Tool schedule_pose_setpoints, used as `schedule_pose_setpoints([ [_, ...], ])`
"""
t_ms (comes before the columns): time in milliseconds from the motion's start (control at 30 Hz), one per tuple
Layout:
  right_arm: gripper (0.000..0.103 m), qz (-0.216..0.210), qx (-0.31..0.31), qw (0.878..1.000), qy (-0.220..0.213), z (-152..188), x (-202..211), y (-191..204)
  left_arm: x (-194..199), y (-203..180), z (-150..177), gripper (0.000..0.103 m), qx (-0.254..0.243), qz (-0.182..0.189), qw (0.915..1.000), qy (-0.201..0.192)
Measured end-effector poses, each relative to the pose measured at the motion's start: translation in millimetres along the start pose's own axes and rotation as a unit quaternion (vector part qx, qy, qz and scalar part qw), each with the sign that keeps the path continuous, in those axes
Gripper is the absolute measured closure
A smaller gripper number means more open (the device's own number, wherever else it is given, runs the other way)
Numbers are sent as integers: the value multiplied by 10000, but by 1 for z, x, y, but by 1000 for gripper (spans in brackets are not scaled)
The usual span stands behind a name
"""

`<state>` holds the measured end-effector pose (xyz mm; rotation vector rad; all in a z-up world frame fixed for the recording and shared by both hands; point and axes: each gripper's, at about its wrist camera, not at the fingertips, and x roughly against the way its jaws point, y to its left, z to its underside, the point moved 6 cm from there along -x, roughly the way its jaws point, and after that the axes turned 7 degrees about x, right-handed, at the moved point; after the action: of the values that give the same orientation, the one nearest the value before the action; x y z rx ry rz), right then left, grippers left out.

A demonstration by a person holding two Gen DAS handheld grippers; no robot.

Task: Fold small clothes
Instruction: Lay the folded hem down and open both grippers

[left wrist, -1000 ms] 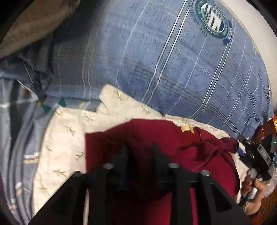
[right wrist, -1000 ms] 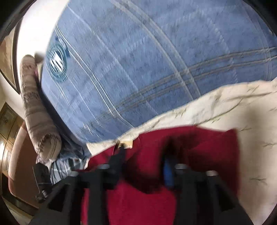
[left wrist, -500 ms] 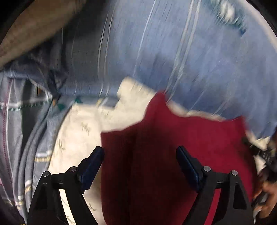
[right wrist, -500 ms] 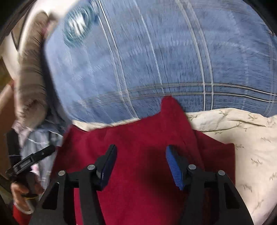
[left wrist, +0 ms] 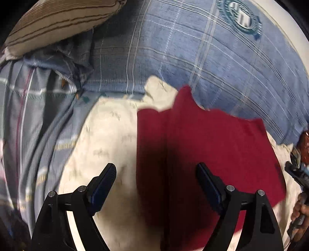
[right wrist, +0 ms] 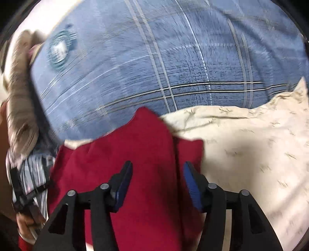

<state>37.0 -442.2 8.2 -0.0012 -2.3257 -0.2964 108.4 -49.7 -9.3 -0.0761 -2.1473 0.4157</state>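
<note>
A dark red garment lies folded flat on a cream leaf-print cloth, one pointed corner sticking out at its far edge. It also shows in the right wrist view on the same cream cloth. My left gripper is open wide and empty above the garment's left edge. My right gripper is open and empty above the garment's right half. The other gripper and the hand holding it show at the right edge of the left view and the left edge of the right view.
A blue plaid bed sheet with a round logo lies beyond the clothes. A striped bolster pillow sits at the far left, crumpled grey plaid bedding beside it. The bolster shows in the right view.
Both grippers were shut on the red garment a second ago; they have opened, let it go and drawn back. The garment now lies flat on the cream cloth.
</note>
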Motion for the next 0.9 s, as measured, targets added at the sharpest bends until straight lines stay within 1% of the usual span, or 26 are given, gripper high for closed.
schedule_pose_setpoints([
  [33,45,87,91,9999,57,10,1,1,2,1,11,19,-36,-24,10000,53],
  [67,45,245,264,9990,282,24,-7,1,1,2,21,18,-96,-63,9999,115],
  [100,48,403,365,9970,543,35,-18,1,1,3,29,18,-121,-80,9998,158],
  [133,48,489,378,9961,625,38,-24,0,2,4,36,18,-99,-79,9998,171],
  [167,48,516,351,9971,439,40,-19,-1,4,5,41,18,-61,-86,9998,162],
  [200,48,546,292,9972,418,40,-13,-1,9,7,44,18,-36,-108,9998,180],
  [233,46,526,220,9976,397,39,-7,1,15,8,46,18,-32,-130,9997,207],
  [300,45,186,102,9997,155,38,16,10,32,9,48,19,-38,-147,9998,144],
  [367,41,-137,204,9997,96,42,32,21,49,8,50,19,-34,-202,9998,50],
  [400,38,-143,302,9994,85,45,39,26,55,10,52,19,-9,-201,9998,24],
  [500,38,-89,482,9988,10,52,50,30,62,11,57,19,65,-95,9999,4],
  [533,38,-42,473,9989,3,50,47,33,63,11,59,19,94,-67,9999,-1],
  [567,38,85,403,9991,18,48,42,28,62,11,60,20,142,-16,9999,-8],
  [633,38,264,265,9992,100,51,34,16,53,8,61,26,197,138,9997,-5],
  [700,39,358,162,9991,152,51,26,8,43,4,62,36,118,258,9996,64],
  [733,40,331,133,9993,134,51,22,6,40,2,62,38,65,305,9995,52],
  [767,42,242,152,9995,131,51,16,6,36,1,61,44,13,353,9994,17],
  [800,53,242,221,9993,195,50,10,7,35,-2,62,52,-75,426,9991,-40],
  [833,64,342,297,9987,238,50,5,7,32,-4,63,56,-142,457,9988,-63],
  [867,66,329,357,9986,231,49,3,9,30,-5,64,67,-196,478,9986,-53],
  [900,73,280,394,9986,230,48,4,10,27,-8,66,82,-241,612,9978,28],
])
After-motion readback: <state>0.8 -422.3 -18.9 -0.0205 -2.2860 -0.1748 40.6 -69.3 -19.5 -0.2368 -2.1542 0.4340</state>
